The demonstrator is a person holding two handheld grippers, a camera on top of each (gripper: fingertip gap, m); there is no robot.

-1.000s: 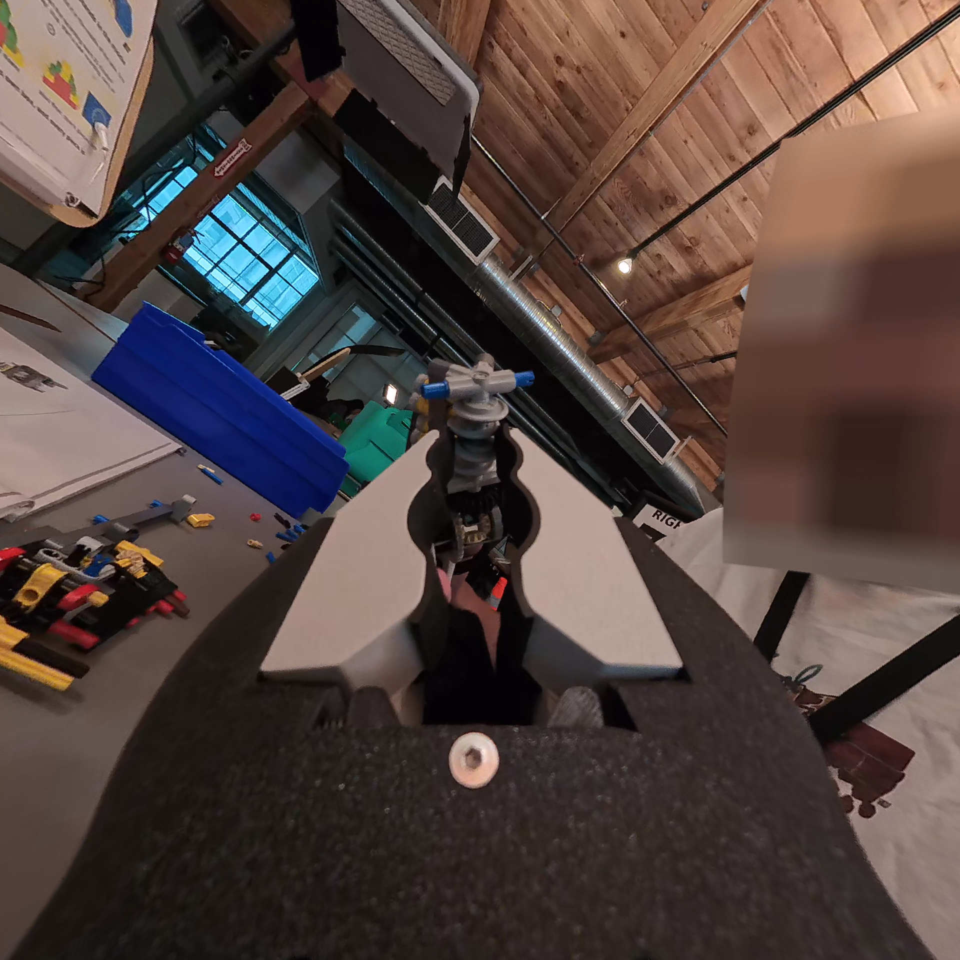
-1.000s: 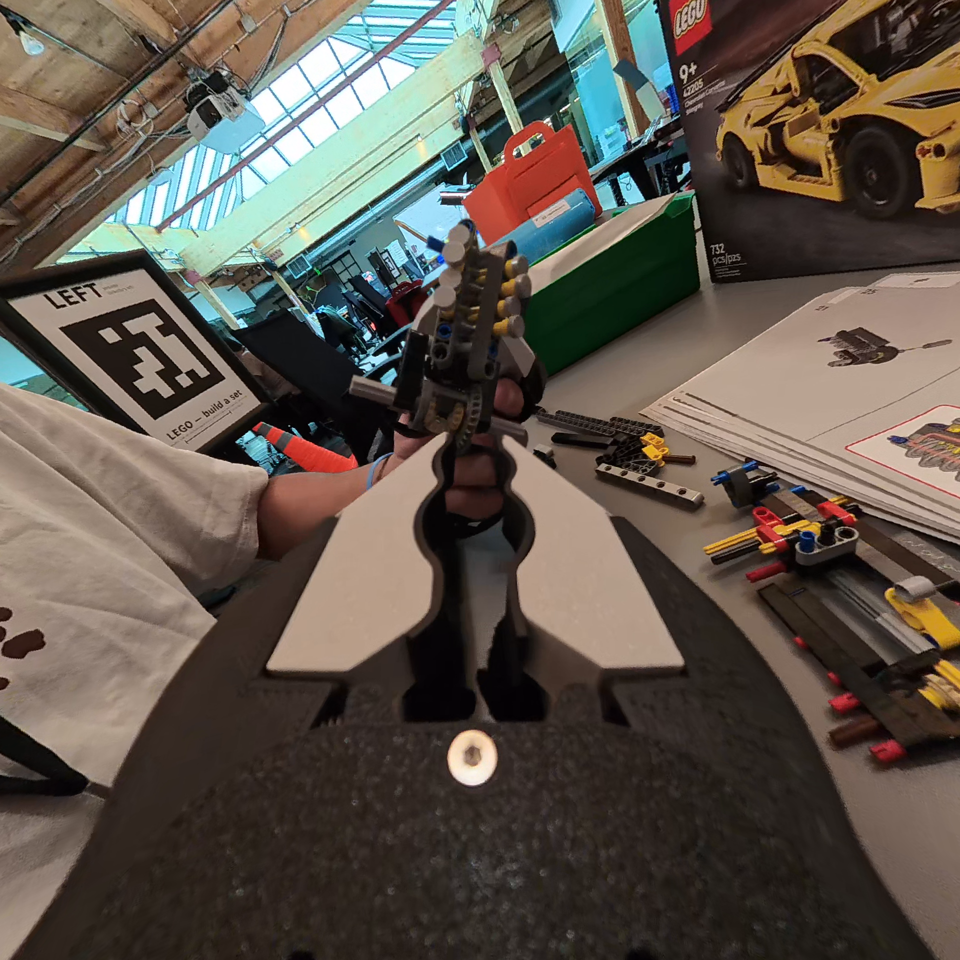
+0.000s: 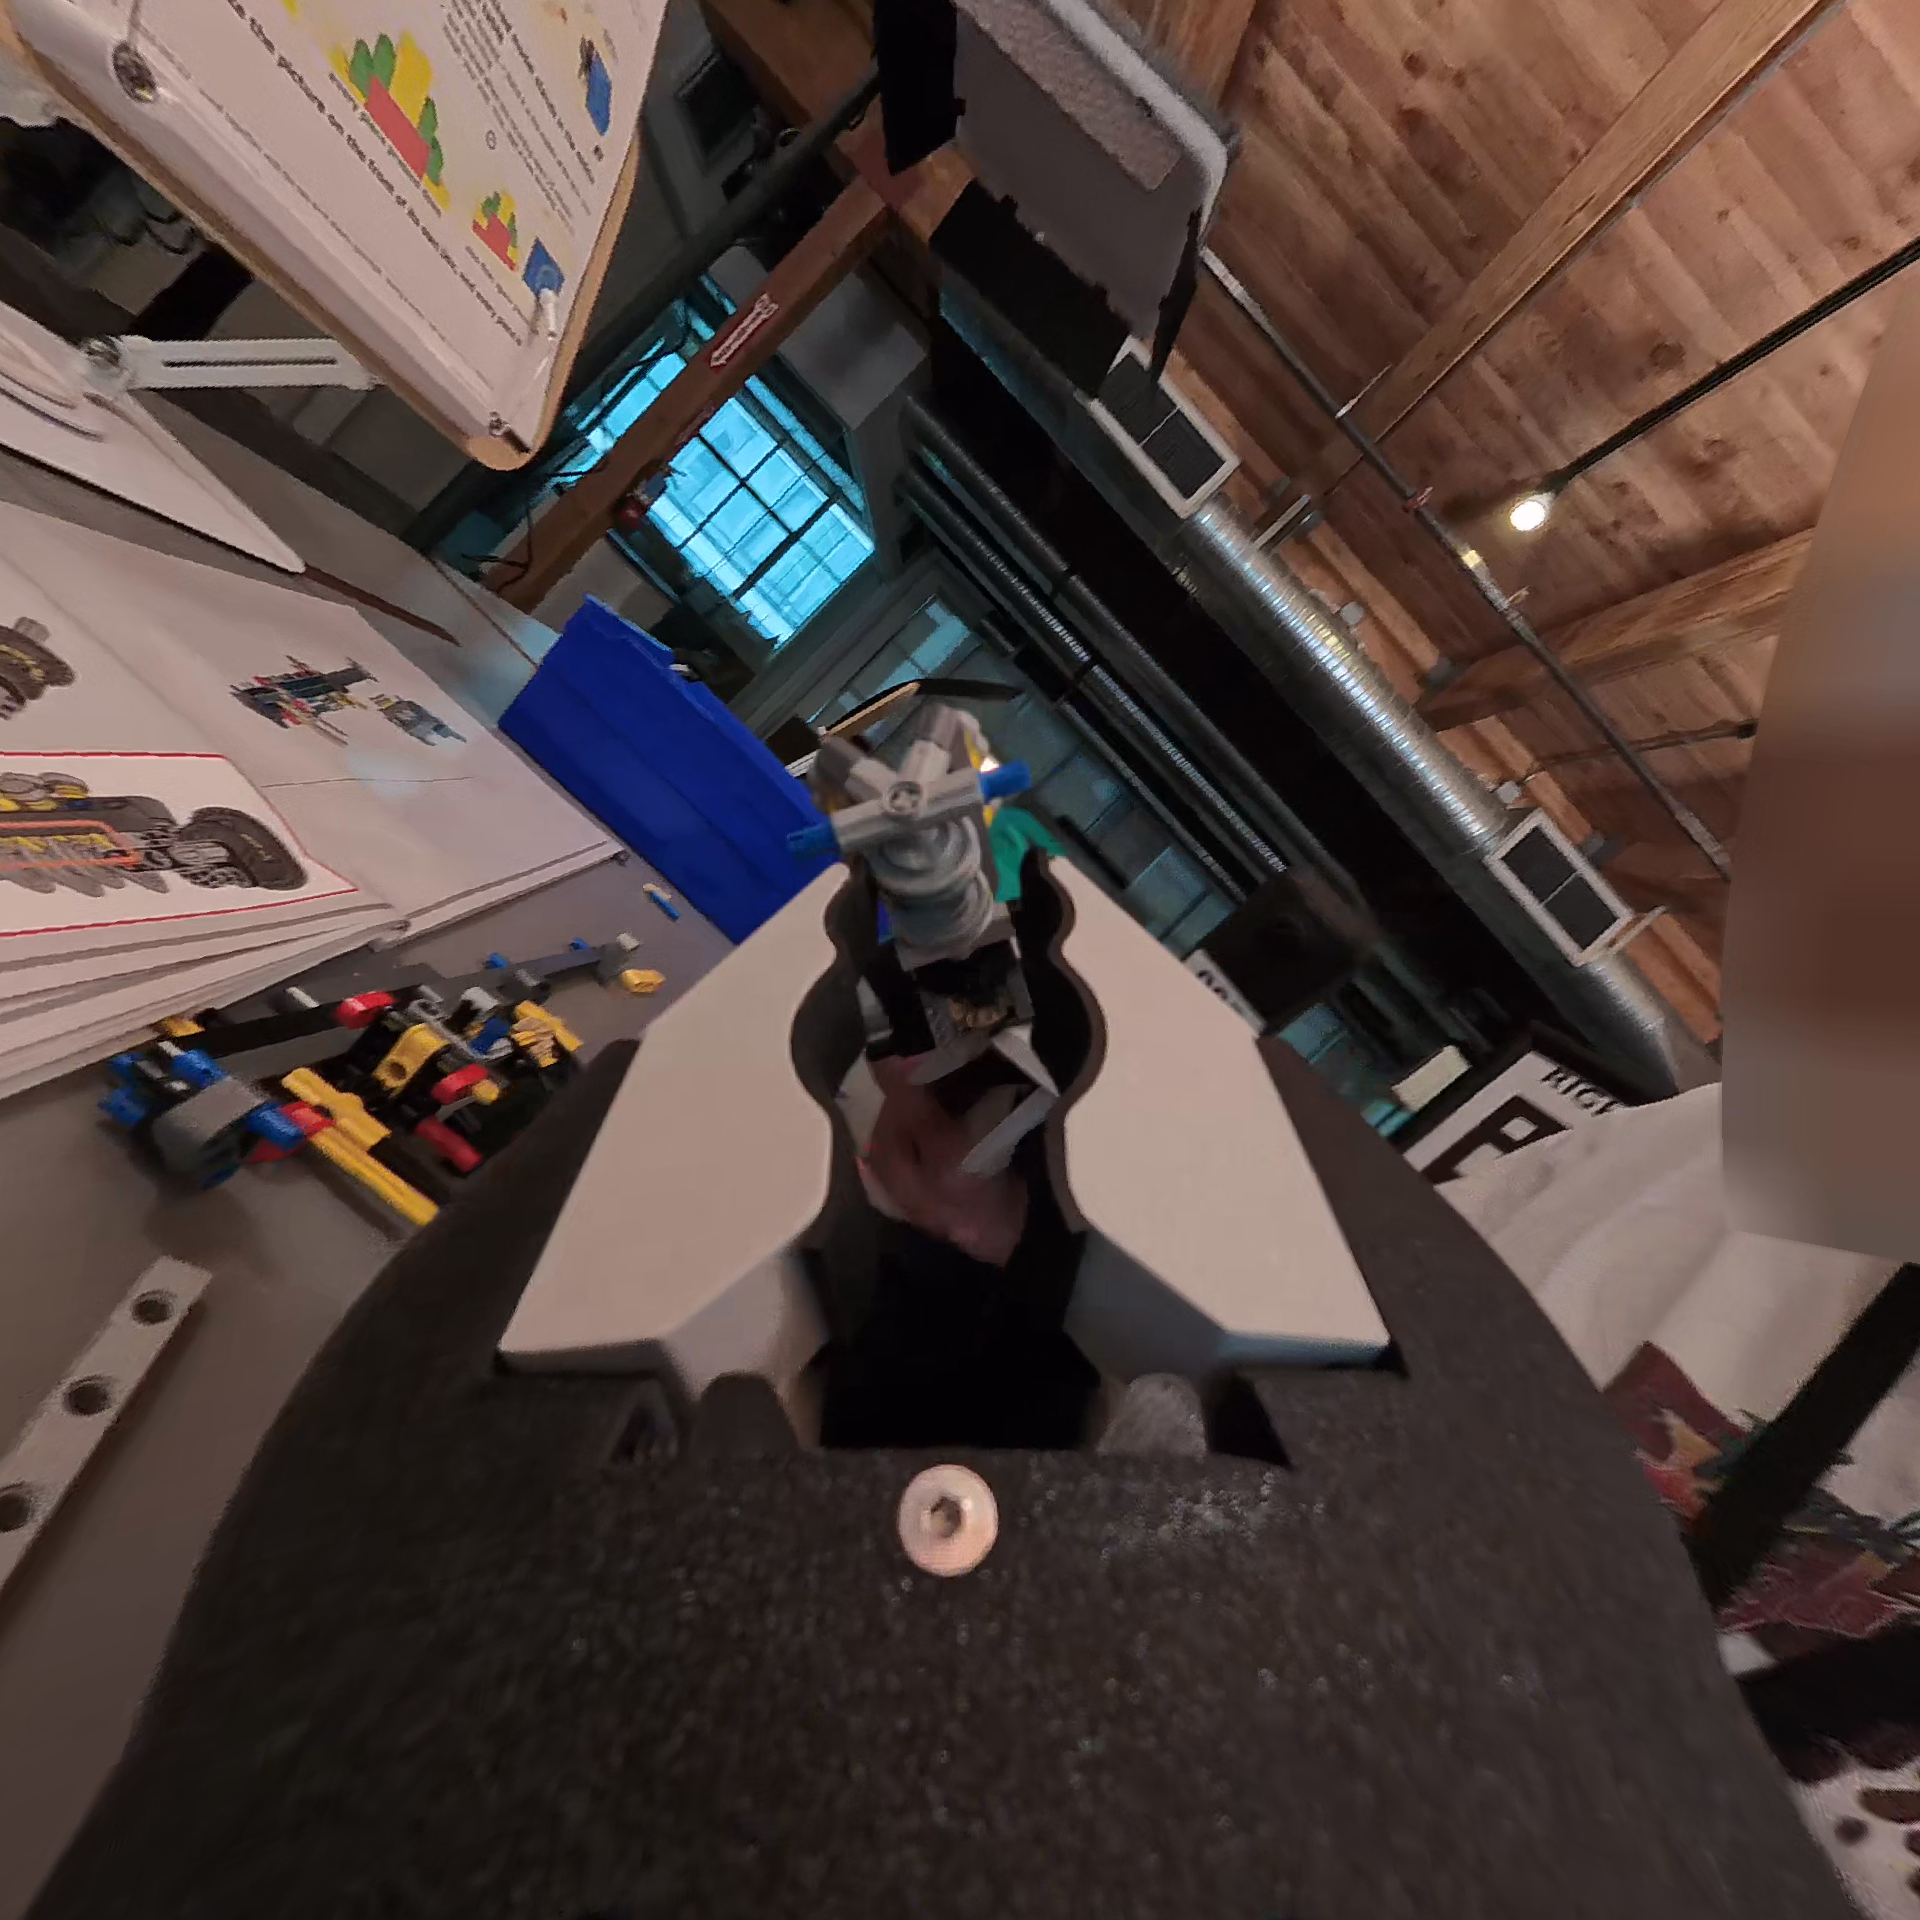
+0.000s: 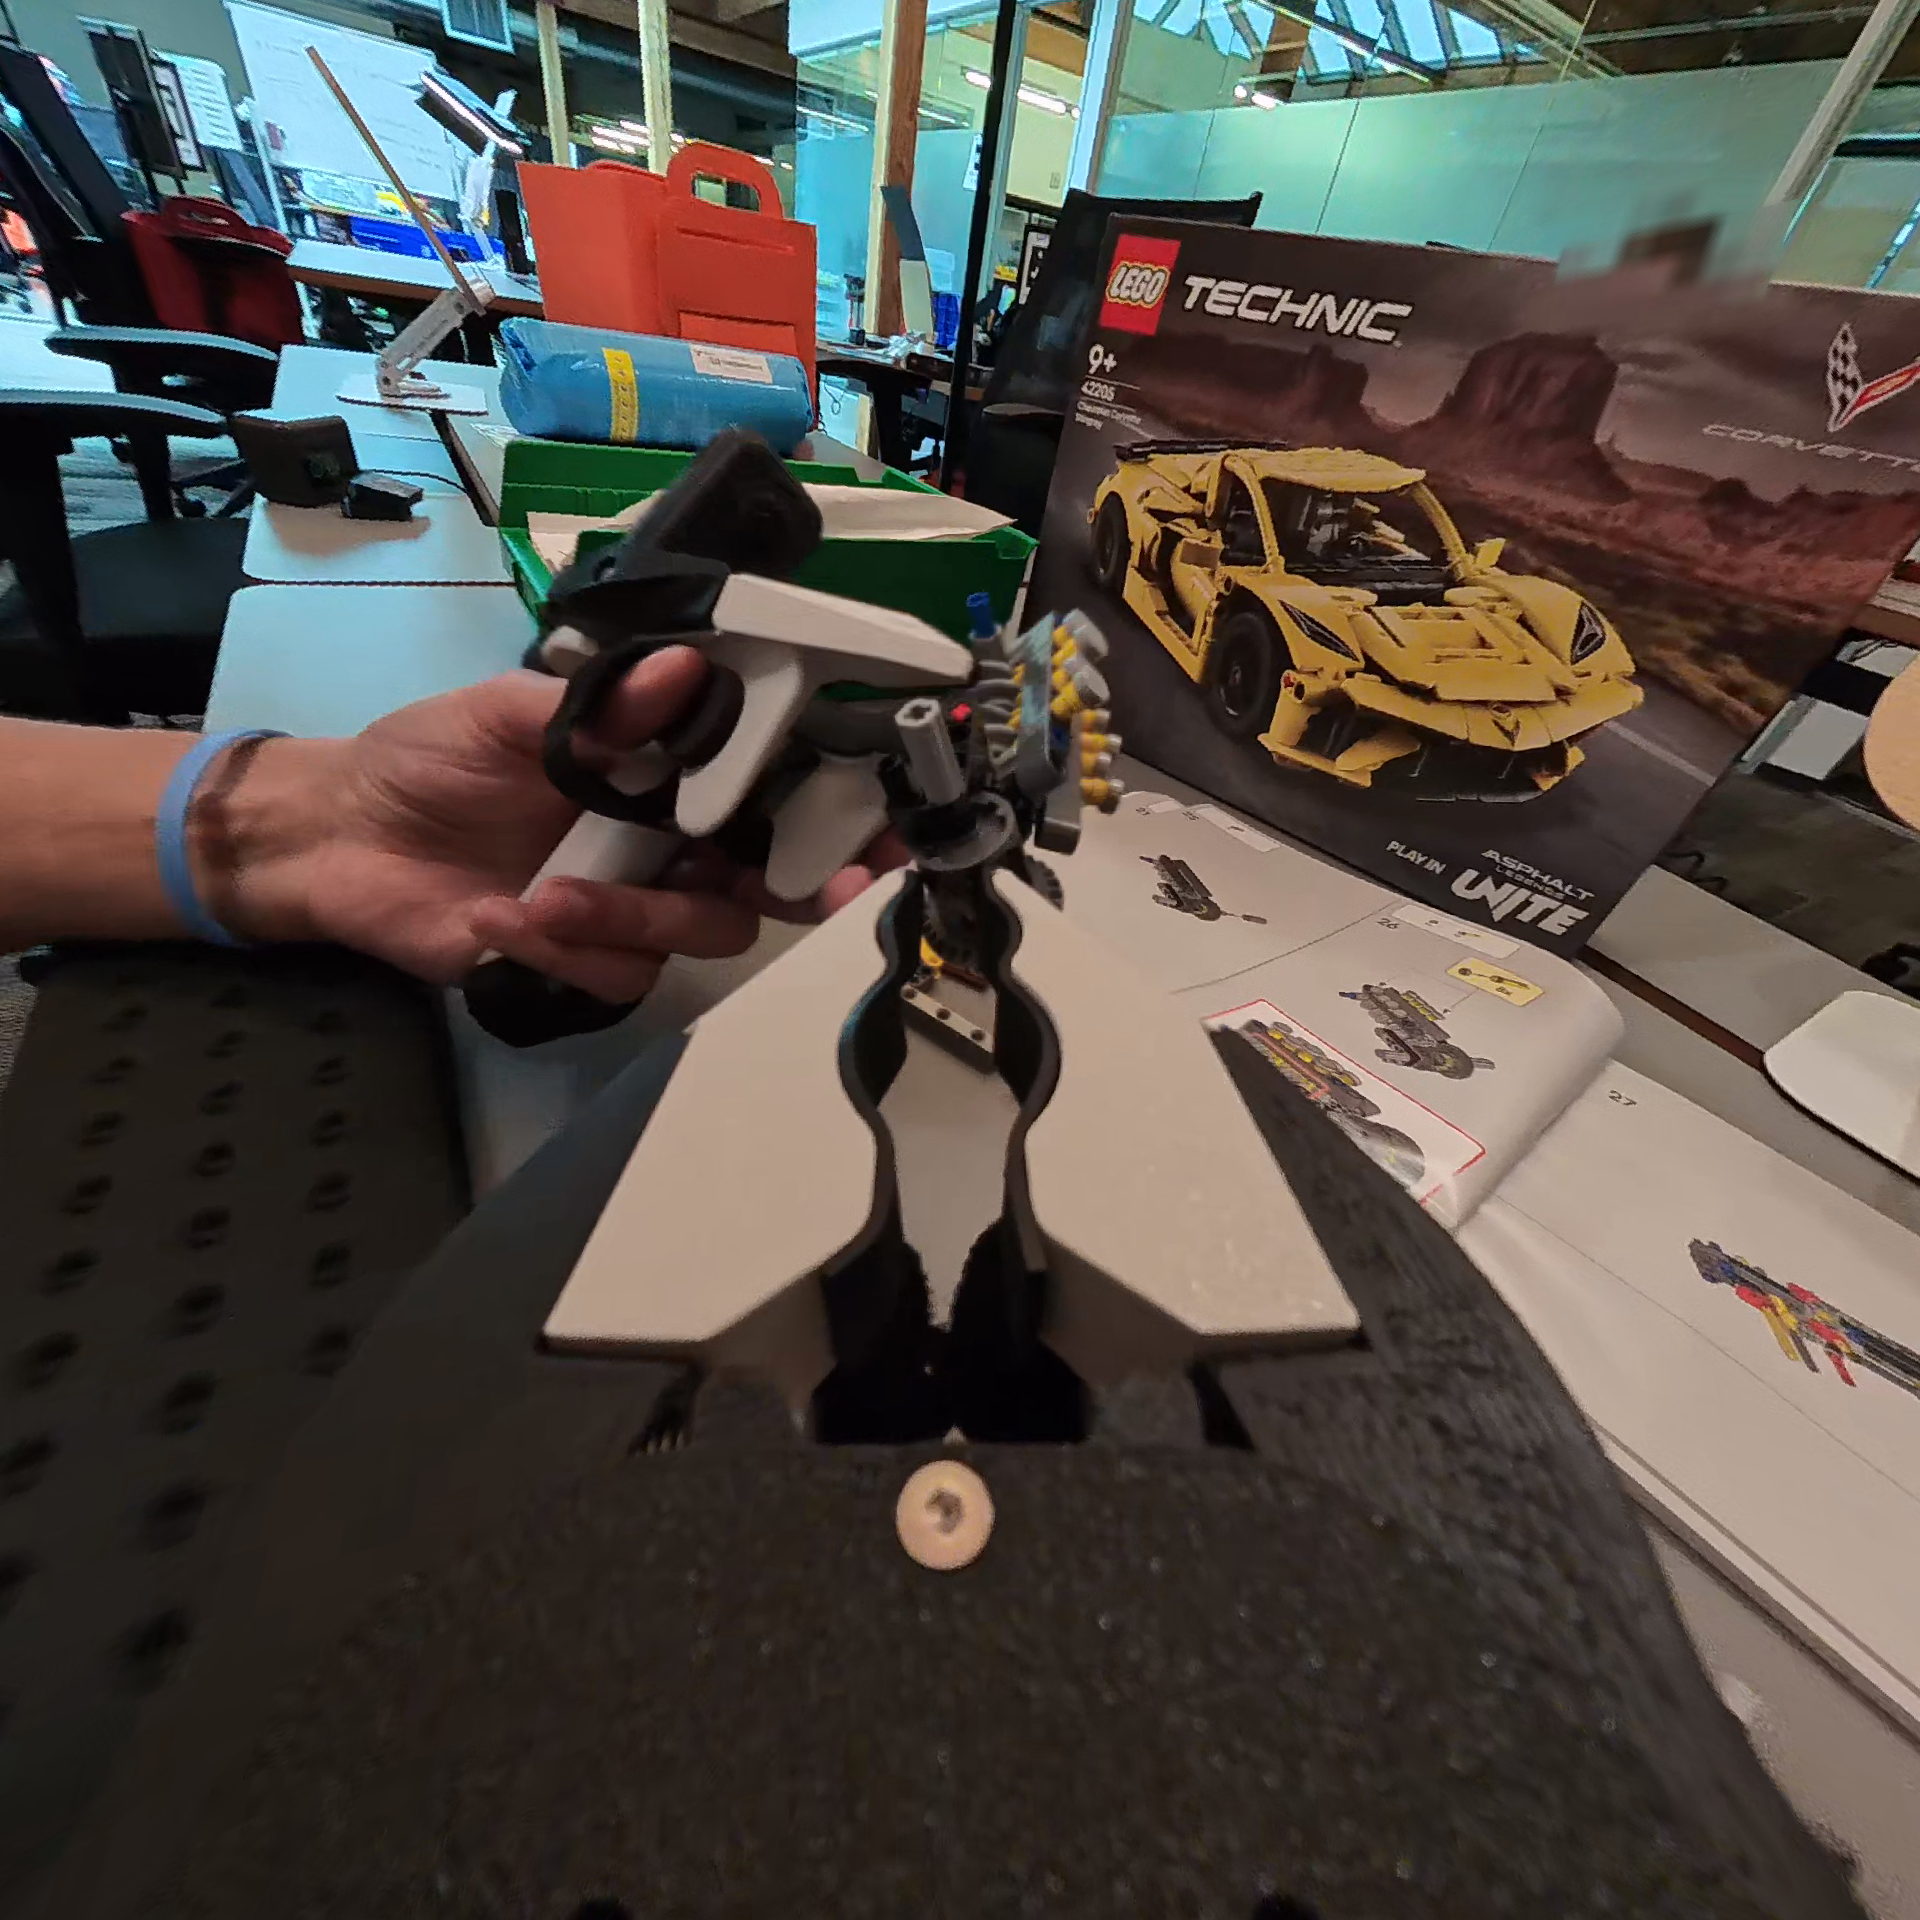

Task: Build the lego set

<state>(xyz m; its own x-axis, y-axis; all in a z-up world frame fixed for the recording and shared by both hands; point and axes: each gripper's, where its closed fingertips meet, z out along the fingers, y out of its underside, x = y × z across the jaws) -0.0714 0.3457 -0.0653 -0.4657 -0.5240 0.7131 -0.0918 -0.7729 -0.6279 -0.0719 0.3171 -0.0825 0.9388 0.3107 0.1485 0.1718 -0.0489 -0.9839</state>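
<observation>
We've got the lego engine (image 4: 1023, 748) up in the air over the table (image 3: 94, 1226), with both grippers on it: the left gripper (image 3: 940, 914) pinches it at the tips, and in the right view our right gripper (image 4: 951, 904) pinches its lower end from the near side. The left hand (image 4: 447, 831) holds its gripper on the left. Booklet (image 4: 1558, 1122) and box (image 4: 1455, 561) sit right and far; loose parts (image 3: 343, 1081) lie on the left.
</observation>
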